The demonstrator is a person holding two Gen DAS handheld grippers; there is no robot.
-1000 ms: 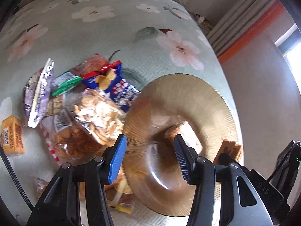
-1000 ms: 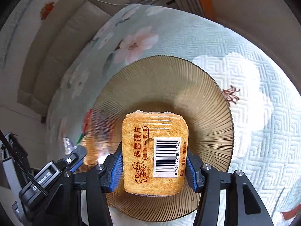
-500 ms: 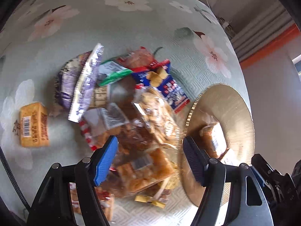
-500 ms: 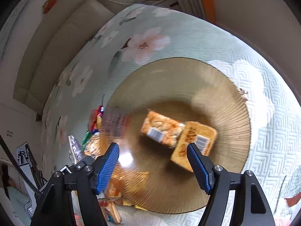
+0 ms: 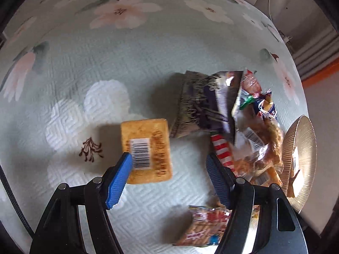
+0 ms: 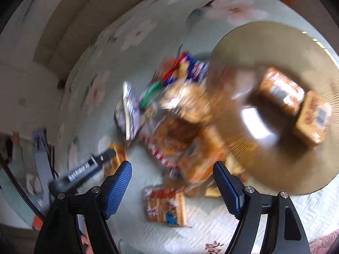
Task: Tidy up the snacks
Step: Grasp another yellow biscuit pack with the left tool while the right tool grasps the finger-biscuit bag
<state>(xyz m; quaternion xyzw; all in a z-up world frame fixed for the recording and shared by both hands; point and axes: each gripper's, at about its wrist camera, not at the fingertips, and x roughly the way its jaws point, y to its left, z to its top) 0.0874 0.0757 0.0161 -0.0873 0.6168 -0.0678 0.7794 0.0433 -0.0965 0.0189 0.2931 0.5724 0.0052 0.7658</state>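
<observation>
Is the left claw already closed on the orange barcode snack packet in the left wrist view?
No. The left claw is open above the orange barcode packet, which lies flat on the floral cloth.

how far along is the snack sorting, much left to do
Early stage. Done: two orange packets lie on the gold plate. In hand: nothing; the left gripper is open over an orange barcode packet on the tablecloth, and the right gripper is open too. Left: that packet, the mixed pile beside the plate, and a biscuit pack.
</observation>
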